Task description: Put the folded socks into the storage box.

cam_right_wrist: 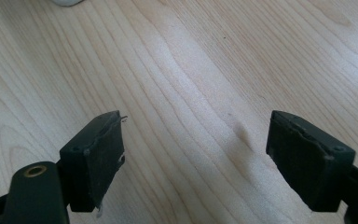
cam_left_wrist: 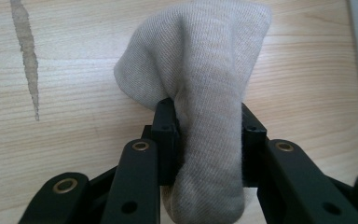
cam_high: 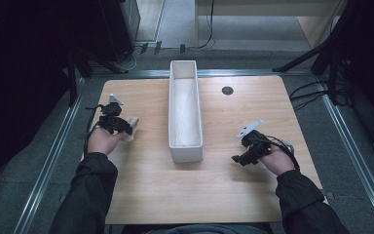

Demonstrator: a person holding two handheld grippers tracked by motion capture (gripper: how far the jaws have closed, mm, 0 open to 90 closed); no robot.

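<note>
A rolled beige sock (cam_left_wrist: pixel 200 93) is pinched between the two black jaws of my left gripper (cam_left_wrist: pixel 208 140), which is shut on it just above the wooden table. In the high view that left gripper (cam_high: pixel 124 128) sits at the table's left side with the sock (cam_high: pixel 133 127) poking out to its right. My right gripper (cam_high: pixel 237 159) rests low at the right side, pointing towards the tray. Its jaws stand wide apart in the right gripper view, where the right gripper (cam_right_wrist: pixel 193 154) has only bare wood between its pads.
A long white tray (cam_high: pixel 185 149) runs down the middle of the wooden table (cam_high: pixel 141 185), between the two hands. A small dark round hole (cam_high: pixel 227 90) sits at the back right. Metal rails and dark stands border the table.
</note>
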